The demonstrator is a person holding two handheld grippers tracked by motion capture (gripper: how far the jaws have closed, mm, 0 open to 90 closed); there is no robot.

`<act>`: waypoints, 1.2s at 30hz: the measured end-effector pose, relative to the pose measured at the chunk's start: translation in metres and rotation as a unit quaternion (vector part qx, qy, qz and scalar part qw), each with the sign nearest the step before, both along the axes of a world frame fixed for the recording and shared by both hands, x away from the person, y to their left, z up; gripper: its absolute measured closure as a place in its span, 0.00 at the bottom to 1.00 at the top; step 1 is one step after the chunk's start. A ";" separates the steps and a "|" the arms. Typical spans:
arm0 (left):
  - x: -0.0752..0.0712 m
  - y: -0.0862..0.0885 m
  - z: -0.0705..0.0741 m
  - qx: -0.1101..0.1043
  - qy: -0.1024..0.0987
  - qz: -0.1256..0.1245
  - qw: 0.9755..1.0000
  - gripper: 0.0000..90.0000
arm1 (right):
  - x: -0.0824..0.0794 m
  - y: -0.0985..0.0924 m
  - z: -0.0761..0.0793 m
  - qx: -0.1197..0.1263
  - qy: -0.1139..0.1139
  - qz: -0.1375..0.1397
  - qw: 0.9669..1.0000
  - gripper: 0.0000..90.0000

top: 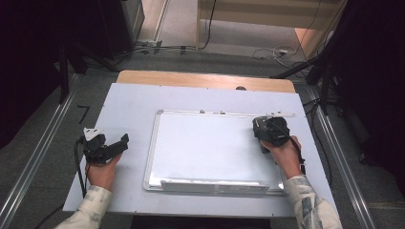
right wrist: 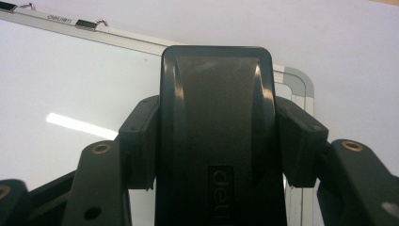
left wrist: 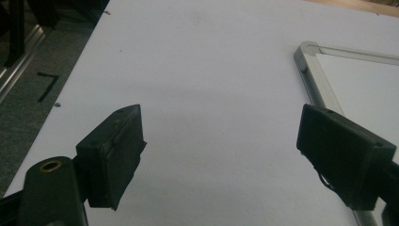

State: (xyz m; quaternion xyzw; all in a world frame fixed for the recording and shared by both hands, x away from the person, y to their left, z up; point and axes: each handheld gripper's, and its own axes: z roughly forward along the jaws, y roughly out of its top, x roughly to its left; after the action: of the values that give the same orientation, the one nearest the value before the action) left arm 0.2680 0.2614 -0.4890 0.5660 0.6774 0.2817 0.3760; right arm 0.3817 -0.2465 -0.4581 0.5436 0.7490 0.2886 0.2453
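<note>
— Start on the left for me. What is that hand doing?

— The left gripper (top: 125,141) lies on the pale table sheet (top: 129,102), just left of the whiteboard (top: 205,143). In the left gripper view its jaws are spread wide with bare sheet between them, and the right jaw sits just beside the board's aluminium frame (left wrist: 310,75) at its far left corner. It holds nothing.

— And over to the right?

— The right gripper (top: 262,128) is over the whiteboard's far right corner. In the right gripper view its pads (right wrist: 139,146) pinch a black whiteboard eraser (right wrist: 216,122) from both sides, flush against its flanks, the eraser's far end pointing at the frame's rounded corner (right wrist: 301,84).

— Is there still ink to clear?

— The white surface looks clean to me, with a strip of lamp glare on it; faint marks I couldn't rule out. The pen tray (top: 215,185) runs along the near edge.

— So how would you wipe well from there?

— I'd say keep the eraser flat on the board, not tipped on an edge, and use even pressure in overlapping strokes. The free left gripper could press on the frame so the board doesn't slide. The grip looks square, so twisting seems unlikely.
</note>
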 end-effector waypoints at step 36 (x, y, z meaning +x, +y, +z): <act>0.000 0.000 0.000 -0.001 0.001 -0.001 1.000 0.17 | 0.032 -0.006 -0.016 0.017 0.020 -0.083 0.996 0.43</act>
State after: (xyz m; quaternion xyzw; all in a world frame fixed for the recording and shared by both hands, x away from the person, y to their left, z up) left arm 0.2682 0.2614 -0.4894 0.5663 0.6777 0.2805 0.3759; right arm 0.4136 -0.2520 -0.4743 0.6135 0.7013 0.2692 0.2436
